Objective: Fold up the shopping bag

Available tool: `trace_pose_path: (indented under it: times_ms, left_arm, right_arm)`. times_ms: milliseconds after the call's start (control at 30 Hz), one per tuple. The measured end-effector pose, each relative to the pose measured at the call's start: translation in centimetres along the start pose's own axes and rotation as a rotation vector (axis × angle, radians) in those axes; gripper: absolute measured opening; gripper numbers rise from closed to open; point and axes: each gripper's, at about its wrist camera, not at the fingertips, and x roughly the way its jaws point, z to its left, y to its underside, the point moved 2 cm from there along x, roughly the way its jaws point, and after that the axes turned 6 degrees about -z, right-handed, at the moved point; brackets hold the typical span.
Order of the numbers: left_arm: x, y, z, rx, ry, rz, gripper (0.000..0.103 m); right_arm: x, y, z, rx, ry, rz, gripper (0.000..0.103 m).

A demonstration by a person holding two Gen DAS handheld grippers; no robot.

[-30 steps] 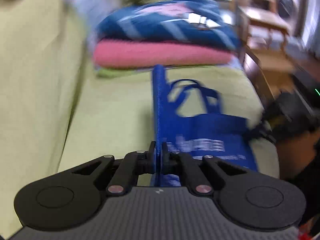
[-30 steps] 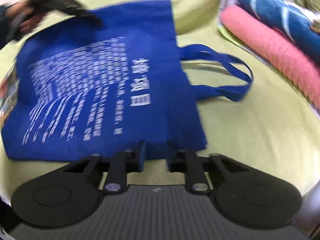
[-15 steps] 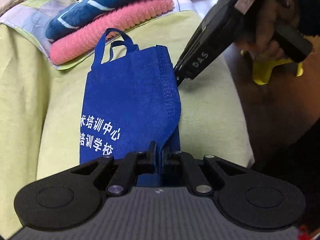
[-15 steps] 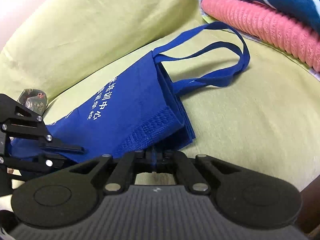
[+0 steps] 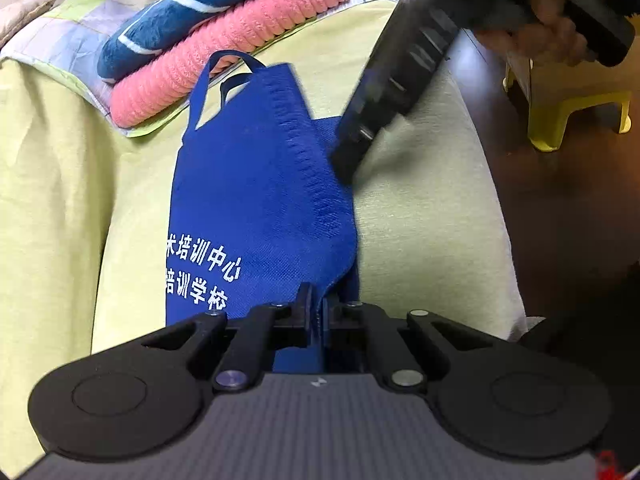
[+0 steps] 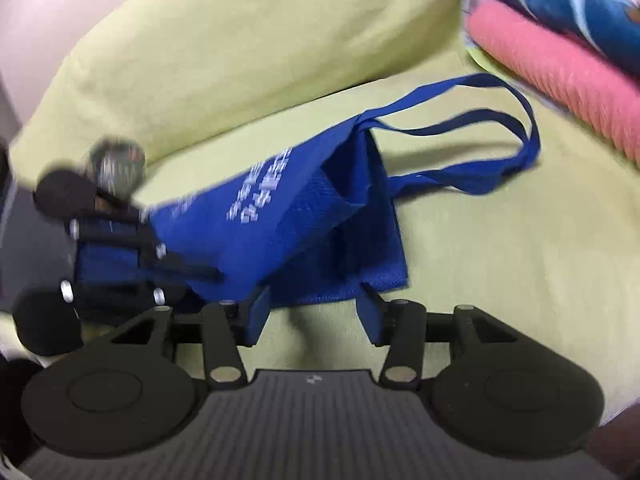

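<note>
A blue non-woven shopping bag with white print lies folded lengthwise on the green sofa seat, handles pointing toward the towels. My left gripper is shut on the bag's near edge. In the right wrist view the same bag lies just ahead of my right gripper. Its jaws are opening, and the pads stand apart on either side of the bag's near corner without pressing it. The left gripper shows there at the left, clamped on the bag's other end. The right gripper, blurred, hovers by the bag's right edge.
A pink towel and a blue patterned one are stacked on a quilt beyond the bag. The green backrest cushion rises behind the seat. The seat's edge drops to a dark floor with a yellow stool. A hand holds the right gripper.
The left gripper swung down and laid the bag's held half over onto the rest. The right gripper then opened, let go of the bag's edge and drew back slightly.
</note>
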Motion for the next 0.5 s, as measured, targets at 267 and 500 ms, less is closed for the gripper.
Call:
trace_pose_path:
  times_ms: [267, 500]
  left_arm:
    - [0.0, -0.1, -0.2, 0.026, -0.007, 0.011, 0.0]
    - [0.0, -0.2, -0.4, 0.04, -0.018, 0.012, 0.0]
  right_arm:
    - [-1.1, -0.1, -0.7, 0.128, -0.096, -0.044, 0.044]
    - [-1.8, -0.4, 0.1, 0.091, -0.062, -0.046, 0.048]
